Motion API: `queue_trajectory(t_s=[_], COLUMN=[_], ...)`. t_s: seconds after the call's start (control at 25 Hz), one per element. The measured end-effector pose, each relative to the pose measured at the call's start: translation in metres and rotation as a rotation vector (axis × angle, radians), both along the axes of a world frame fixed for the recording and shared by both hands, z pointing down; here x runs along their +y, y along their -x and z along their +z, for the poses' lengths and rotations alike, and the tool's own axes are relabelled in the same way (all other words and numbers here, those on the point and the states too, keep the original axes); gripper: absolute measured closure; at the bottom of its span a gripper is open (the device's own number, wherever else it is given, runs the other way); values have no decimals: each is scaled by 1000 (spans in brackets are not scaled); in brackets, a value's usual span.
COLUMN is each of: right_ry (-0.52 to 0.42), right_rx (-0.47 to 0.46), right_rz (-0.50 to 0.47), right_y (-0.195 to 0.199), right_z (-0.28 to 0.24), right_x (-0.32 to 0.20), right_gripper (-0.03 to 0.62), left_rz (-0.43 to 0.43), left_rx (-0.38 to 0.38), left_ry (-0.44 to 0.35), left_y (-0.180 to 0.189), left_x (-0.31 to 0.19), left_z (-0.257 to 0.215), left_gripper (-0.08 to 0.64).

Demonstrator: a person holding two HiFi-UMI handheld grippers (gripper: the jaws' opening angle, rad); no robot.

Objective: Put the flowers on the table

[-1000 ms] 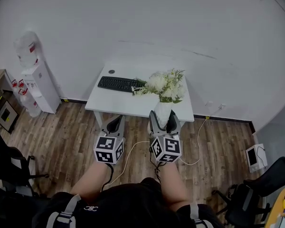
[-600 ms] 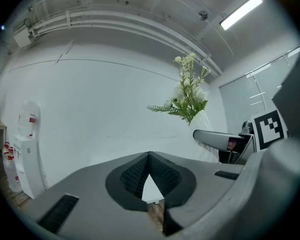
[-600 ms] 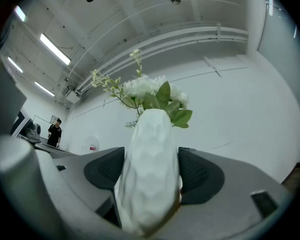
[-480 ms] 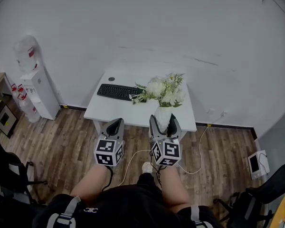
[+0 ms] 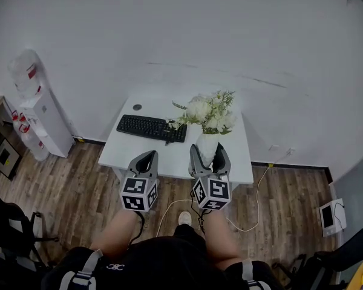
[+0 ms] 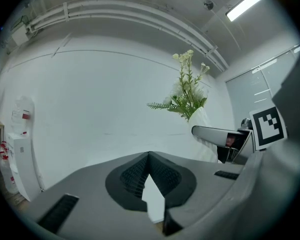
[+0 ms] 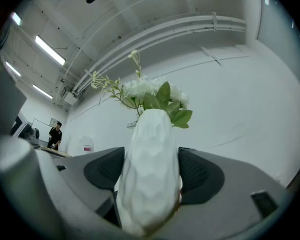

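Note:
A white faceted vase (image 5: 207, 145) with white flowers (image 5: 207, 111) and green sprigs is held upright in my right gripper (image 5: 207, 157), which is shut on it. In the right gripper view the vase (image 7: 151, 171) fills the gap between both pads, with the blooms (image 7: 149, 93) above. My left gripper (image 5: 146, 161) hangs shut and empty to the left; its view shows the pads (image 6: 132, 176) meeting, with the vase (image 6: 206, 134) off to the right. Below and ahead stands the white table (image 5: 236, 163); the vase hangs over its near edge.
A black keyboard (image 5: 151, 128) lies on the table's left half, with a small dark disc (image 5: 137, 107) at the back corner. A water dispenser (image 5: 37, 110) stands at the left wall. A cable (image 5: 254, 204) trails over the wooden floor. Office chairs sit at the lower corners.
The table has drawn nearer in the head view. Both grippers, and the vase in the right one, now hang over its near edge instead of short of it.

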State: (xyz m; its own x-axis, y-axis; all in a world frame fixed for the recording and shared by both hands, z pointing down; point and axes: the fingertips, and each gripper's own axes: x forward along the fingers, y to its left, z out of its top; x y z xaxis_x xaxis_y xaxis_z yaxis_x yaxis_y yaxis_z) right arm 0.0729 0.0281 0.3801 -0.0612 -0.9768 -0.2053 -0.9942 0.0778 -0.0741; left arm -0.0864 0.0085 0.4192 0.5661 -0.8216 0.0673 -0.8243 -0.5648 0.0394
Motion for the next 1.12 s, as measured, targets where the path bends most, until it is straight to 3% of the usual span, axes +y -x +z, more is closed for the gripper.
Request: queue_trajectory(t_s=[0.8,1.12], right_ry=[41,72], right_rx=[0,-1], right_rz=[-108,-152], right_y=[-105,-120], right_z=[7,13], right_x=[-265,-350], right_gripper=[252,252], left_rz=[-91,-157], left_rx=[-34,-50], left_ry=[59,129], left_y=[-109,-114], left_x=[-242,-299], left_z=[7,23], left_gripper=[558,558])
